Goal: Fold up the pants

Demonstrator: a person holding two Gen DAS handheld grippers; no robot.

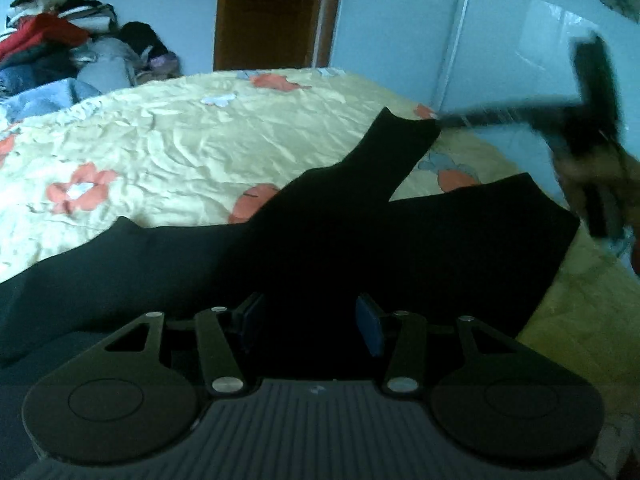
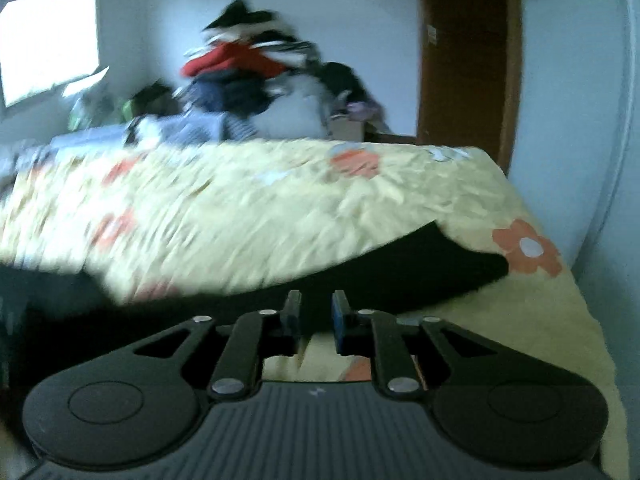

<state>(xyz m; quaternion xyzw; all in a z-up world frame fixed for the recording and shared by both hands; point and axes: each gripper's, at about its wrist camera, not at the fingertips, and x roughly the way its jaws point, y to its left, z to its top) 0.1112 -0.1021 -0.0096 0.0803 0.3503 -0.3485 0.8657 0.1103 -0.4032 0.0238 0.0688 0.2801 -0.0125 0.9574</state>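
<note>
Black pants (image 1: 360, 220) lie spread on the bed, with two legs splayed apart toward the far right. My left gripper (image 1: 311, 324) hovers low over the pants' wide part, open, with only dark cloth showing below the gap. At the right edge of the left wrist view a person's hand (image 1: 576, 172) carries the blurred right gripper above a leg end. In the right wrist view the right gripper (image 2: 316, 318) stands open with a narrow gap and nothing between its pads. It sits just before a black pants (image 2: 420, 272) leg.
The bed has a crumpled yellow cover (image 1: 180, 140) with orange flowers, seen again as the cover (image 2: 240, 208). A pile of clothes (image 1: 52, 40) is heaped beyond the bed's far left. A brown door (image 1: 272, 12) and pale walls stand behind. The bed's edge drops off at the right.
</note>
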